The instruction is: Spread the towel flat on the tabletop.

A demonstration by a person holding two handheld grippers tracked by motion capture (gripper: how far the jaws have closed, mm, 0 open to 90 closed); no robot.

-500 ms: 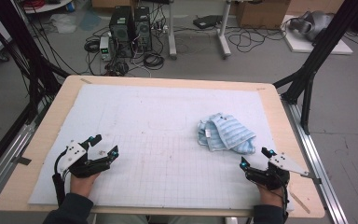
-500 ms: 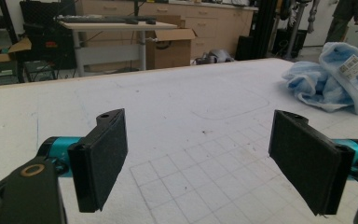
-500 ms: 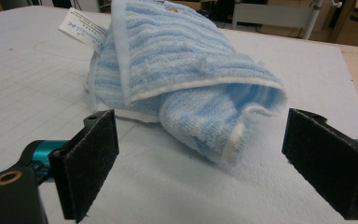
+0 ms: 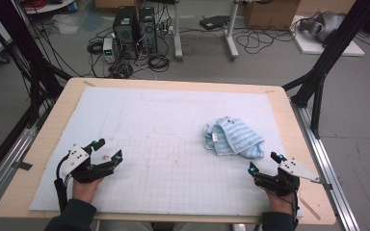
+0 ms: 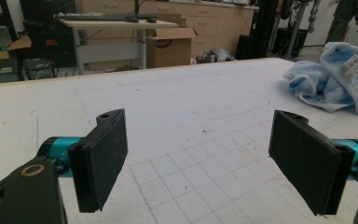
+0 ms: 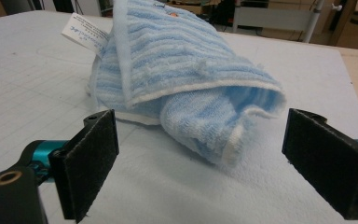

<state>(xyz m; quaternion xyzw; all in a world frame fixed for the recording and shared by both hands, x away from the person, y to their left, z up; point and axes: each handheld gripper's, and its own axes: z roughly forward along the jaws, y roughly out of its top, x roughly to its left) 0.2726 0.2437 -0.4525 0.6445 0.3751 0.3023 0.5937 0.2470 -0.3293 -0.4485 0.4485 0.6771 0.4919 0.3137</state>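
Observation:
A crumpled light-blue striped towel [image 4: 232, 137] with a white label lies on the right half of the white gridded mat [image 4: 173, 144]. My right gripper [image 4: 264, 161] rests near the table's front right, just short of the towel, with its jaws wide apart. In the right gripper view the towel [image 6: 182, 70] lies close ahead of the right gripper [image 6: 200, 121], and nothing is between the pads. My left gripper [image 4: 109, 148] sits open at the front left on the mat. In the left gripper view the left gripper [image 5: 196, 121] faces bare mat, with the towel [image 5: 335, 77] far off to the right.
The mat covers a wooden table [image 4: 53, 125] with a bare rim all round. Black frame posts [image 4: 318, 82] stand at the far corners. Computer towers [image 4: 135, 24], cables and a desk leg are on the floor beyond the far edge.

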